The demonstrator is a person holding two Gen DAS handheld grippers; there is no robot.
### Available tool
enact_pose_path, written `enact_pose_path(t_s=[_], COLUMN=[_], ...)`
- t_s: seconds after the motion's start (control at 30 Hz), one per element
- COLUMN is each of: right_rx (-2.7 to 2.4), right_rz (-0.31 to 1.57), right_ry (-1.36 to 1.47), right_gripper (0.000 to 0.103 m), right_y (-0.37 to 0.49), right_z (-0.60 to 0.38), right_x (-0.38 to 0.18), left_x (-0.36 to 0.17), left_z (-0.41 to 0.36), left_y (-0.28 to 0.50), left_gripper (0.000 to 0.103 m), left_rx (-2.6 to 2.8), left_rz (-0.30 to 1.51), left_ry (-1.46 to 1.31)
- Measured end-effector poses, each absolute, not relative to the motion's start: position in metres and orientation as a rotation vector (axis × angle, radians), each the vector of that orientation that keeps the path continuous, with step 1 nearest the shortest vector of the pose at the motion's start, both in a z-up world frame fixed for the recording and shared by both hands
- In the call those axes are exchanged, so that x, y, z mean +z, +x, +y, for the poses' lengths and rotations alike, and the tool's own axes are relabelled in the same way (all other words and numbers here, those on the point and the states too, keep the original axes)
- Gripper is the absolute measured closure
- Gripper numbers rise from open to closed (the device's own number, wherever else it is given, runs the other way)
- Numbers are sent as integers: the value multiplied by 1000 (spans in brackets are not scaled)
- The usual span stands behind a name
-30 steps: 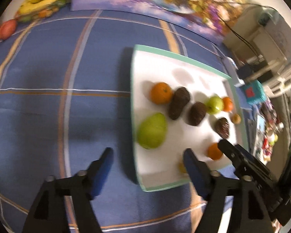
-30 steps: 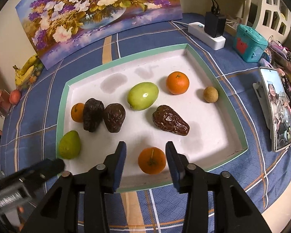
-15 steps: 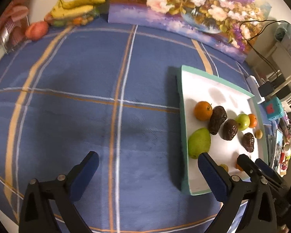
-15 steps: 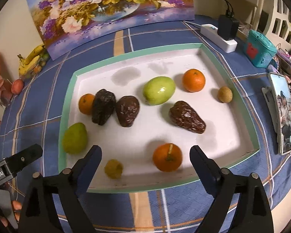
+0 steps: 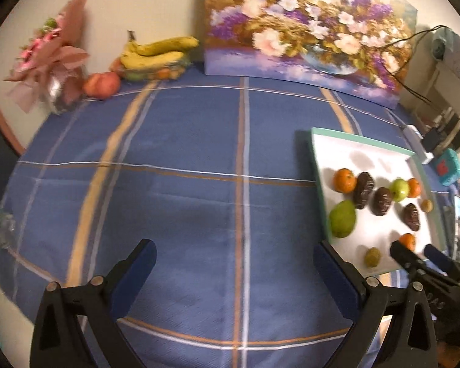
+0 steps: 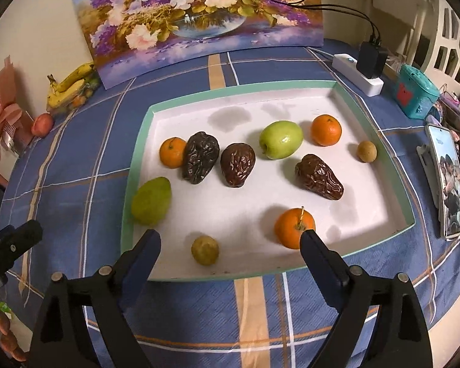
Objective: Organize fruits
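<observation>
My left gripper (image 5: pixel 234 271) is spread wide over bare cloth (image 5: pixel 180 214), holding nothing; the tray (image 6: pixel 137 165) lies well off to its right. My right gripper (image 6: pixel 230 251) gapes empty at the tray's near edge, so it's nearer: 1 small yellow fruit (image 6: pixel 204 250) sits between its jaws, the orange (image 6: pixel 294 227) beside its right finger.

Right wrist view: fruit in tray (image 6: pixel 137 141) on counter (image 6: pixel 76 165).
Right tongs (image 6: pixel 230 247) wide apart, empty, above tray's near rim; a stemmed orange (image 6: pixel 291 225) just beside one pad, a small yellowish fruit (image 6: pixel 205 250) between them.
</observation>
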State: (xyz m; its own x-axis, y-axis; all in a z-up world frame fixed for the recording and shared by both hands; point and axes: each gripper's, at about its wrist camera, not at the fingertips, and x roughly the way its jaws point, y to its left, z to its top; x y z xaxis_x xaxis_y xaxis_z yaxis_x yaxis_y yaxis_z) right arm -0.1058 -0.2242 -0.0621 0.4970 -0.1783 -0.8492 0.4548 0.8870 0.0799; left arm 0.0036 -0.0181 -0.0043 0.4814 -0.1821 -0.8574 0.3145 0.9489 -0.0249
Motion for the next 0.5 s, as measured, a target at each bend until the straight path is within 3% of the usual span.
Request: enact_pose_path(t_s=[0.5], right_rx=[-359], right_rz=[933], right_ry=[282], right_gripper=[11], right_y=[-115], right_z=[-209], right_x=[-49], left_x=[-8], left_z=[-8], left_y=[-4], left_gripper=[0], left_rx=[-260], left_rz=[1064], left_ry=[182])
